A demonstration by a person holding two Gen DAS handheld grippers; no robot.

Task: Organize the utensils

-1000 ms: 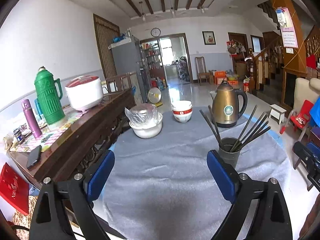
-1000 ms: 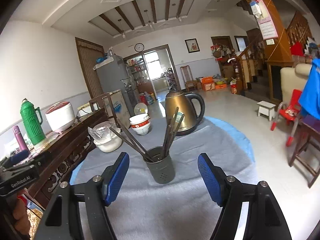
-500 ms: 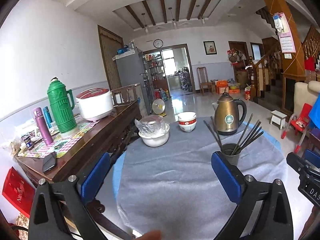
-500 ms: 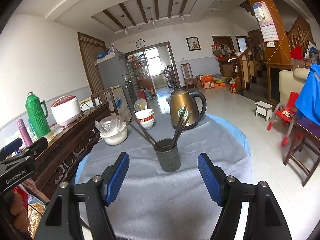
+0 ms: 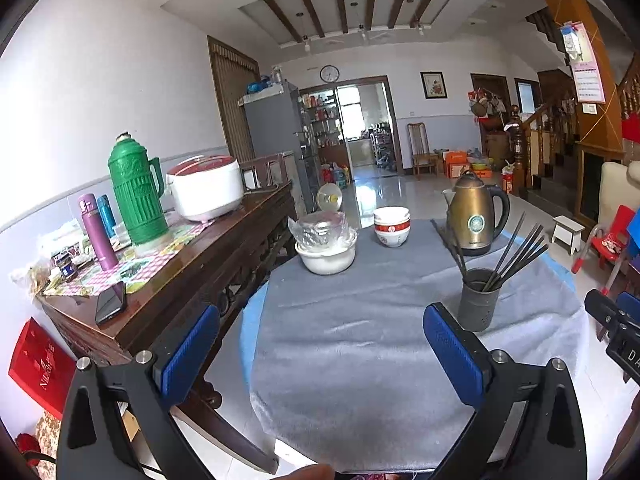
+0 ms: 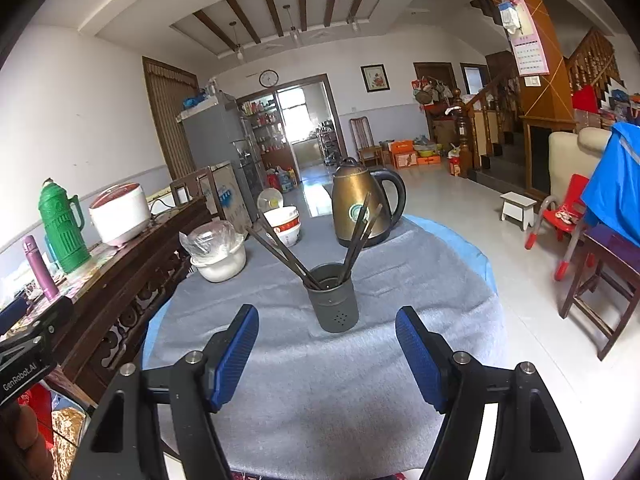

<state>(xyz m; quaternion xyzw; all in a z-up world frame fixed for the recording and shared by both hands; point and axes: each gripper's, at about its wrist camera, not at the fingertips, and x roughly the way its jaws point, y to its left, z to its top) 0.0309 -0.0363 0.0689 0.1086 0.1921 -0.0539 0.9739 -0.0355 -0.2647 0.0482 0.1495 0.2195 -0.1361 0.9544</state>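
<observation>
A dark grey utensil holder (image 6: 335, 300) stands upright on the grey tablecloth (image 6: 320, 392), with several dark chopsticks (image 6: 280, 250) fanned out of it. It also shows in the left wrist view (image 5: 479, 300), at the right. My right gripper (image 6: 326, 354) is open and empty, just in front of the holder and above the cloth. My left gripper (image 5: 320, 352) is open and empty, near the table's front edge, left of the holder. The right gripper's body (image 5: 616, 332) shows at the left view's right edge.
A brass kettle (image 6: 362, 208), stacked red-and-white bowls (image 6: 286, 224) and a plastic-covered white bowl (image 6: 220, 254) stand at the table's far side. A wooden sideboard (image 5: 192, 264) on the left carries a green thermos (image 5: 136, 192) and rice cooker (image 5: 204, 188). Chairs (image 6: 600, 280) stand right.
Both grippers have pulled back from the holder toward the table's front edge, so the table looks farther away. Both stay open and empty.
</observation>
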